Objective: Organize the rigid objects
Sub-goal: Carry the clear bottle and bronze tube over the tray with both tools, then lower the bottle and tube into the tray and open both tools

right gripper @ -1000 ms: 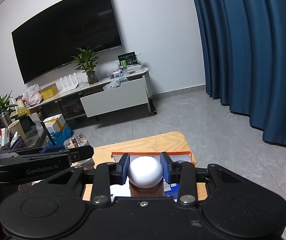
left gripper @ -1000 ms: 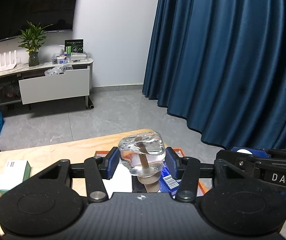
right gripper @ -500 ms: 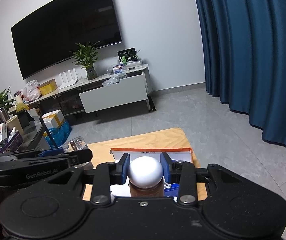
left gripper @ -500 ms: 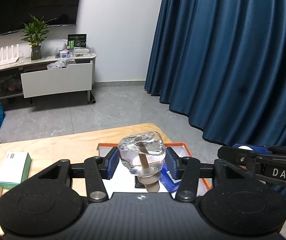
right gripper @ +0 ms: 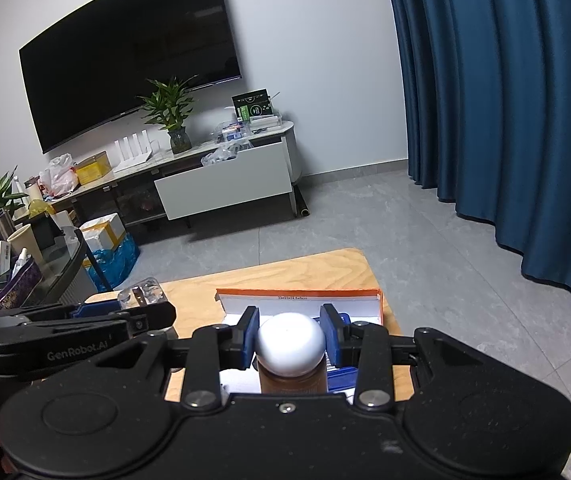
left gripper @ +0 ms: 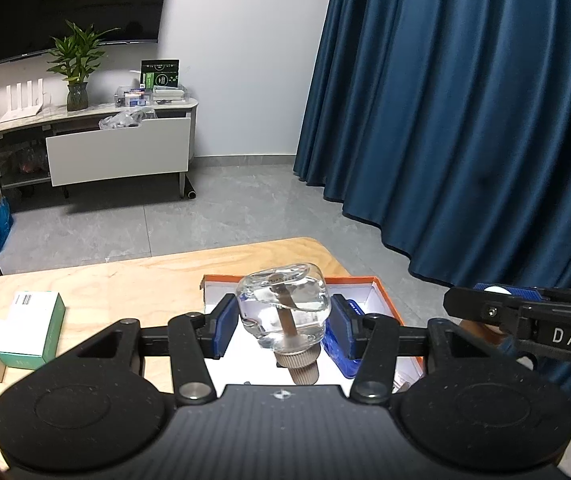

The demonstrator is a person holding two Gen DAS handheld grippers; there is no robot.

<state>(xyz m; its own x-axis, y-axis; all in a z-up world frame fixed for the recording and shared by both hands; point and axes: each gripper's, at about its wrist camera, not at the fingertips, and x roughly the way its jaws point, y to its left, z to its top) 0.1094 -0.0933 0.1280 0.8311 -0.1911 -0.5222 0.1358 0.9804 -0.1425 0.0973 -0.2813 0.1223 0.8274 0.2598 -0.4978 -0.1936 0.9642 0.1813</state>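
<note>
Left tongs clenched on a clear glass bottle, which is held tilted with its metal cap toward the camera, above the open orange box. Right tongs clenched on the white round cap of a brown bottle, also over the box.

Change over the last second: the grips are the same, but more of the wooden table and the box's white inside shows under both bottles, and the green carton at left has come further into view. Reading: both loads are being carried forward or higher over the box; neither is set down yet. A blue packet already lies inside.
</note>
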